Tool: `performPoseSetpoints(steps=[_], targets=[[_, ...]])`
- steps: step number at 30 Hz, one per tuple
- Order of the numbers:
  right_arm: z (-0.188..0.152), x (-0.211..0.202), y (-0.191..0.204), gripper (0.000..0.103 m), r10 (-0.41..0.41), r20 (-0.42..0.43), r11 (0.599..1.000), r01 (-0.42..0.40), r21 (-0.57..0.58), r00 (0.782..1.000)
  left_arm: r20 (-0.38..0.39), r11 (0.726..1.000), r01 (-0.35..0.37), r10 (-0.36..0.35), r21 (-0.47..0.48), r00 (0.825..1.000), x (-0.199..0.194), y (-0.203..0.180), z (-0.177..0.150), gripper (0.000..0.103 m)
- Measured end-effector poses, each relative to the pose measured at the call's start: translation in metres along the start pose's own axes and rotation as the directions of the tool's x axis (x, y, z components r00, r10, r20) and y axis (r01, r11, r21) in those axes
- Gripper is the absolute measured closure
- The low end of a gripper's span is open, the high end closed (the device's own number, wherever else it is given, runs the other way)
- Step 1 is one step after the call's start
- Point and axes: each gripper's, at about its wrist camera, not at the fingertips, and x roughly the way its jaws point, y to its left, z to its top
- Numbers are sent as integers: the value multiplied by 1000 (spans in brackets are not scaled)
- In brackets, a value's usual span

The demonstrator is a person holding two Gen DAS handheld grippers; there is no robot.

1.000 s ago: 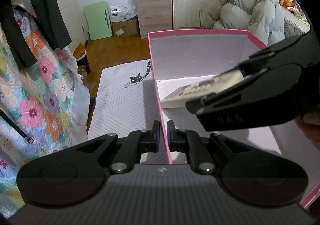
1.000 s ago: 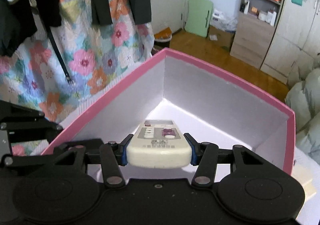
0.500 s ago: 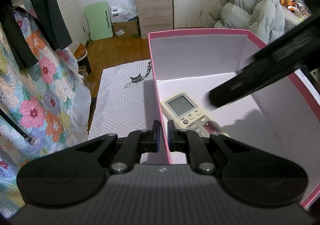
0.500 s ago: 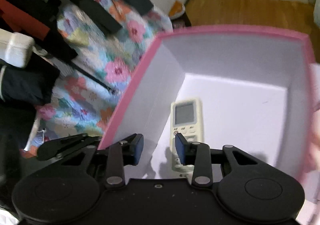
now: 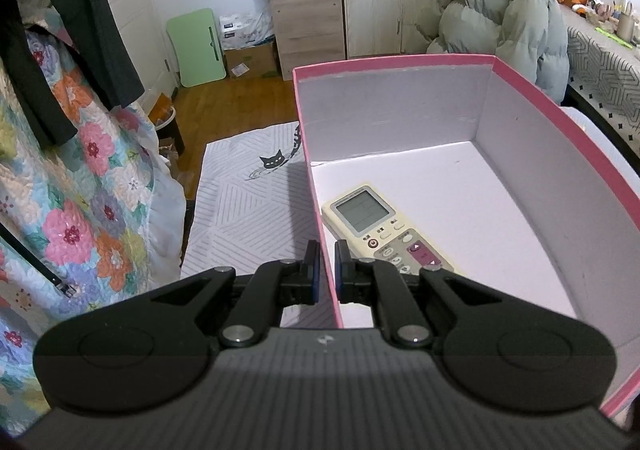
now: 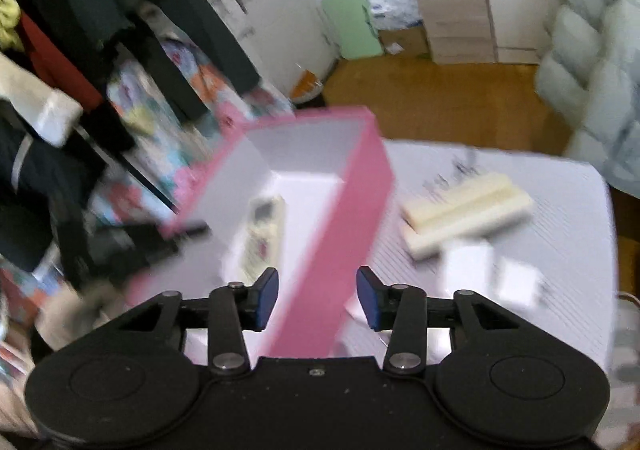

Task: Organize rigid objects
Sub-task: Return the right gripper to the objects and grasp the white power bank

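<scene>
Wooden flooring and a floral quilt [image 5: 80,210] frame the striped tabletop [image 5: 248,210] carrying the pink box [image 5: 560,122]. Inside it the remote control [image 5: 380,226] lies face up along the left wall. The left gripper [image 5: 327,270] pinches that wall between nearly closed fingers. The right gripper [image 6: 317,300] hovers with fingers spread wide, holding nothing, above the box's right wall; cream blocks [image 6: 464,214] lie beside the box.

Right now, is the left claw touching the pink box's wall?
Touching. The left wrist view shows the left claw shut on the pink box wall, both pads pressed against it.
</scene>
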Motion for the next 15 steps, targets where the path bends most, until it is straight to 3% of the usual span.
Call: performPoseSetpoints(steps=[5, 7, 9, 12, 15], targets=[[-47, 7, -34, 47, -55, -59, 991, 62, 116, 997, -2, 1000, -10, 10, 9, 1000, -1, -2, 1, 96], [-67, 9, -44, 41, -86, -60, 979, 95, 181, 994, -1, 1000, -6, 6, 9, 1000, -1, -2, 0, 96], [-84, 11, -52, 26, -91, -51, 964, 101, 248, 995, -2, 1000, -6, 6, 18, 1000, -1, -2, 0, 96], [-98, 19, -55, 24, -79, -58, 945, 93, 314, 995, -3, 999, -16, 16, 35, 1000, -1, -5, 2, 96], [-97, 31, -56, 24, -140, -84, 932, 159, 324, 987, -5, 999, -16, 16, 31, 1000, -1, -5, 2, 96]])
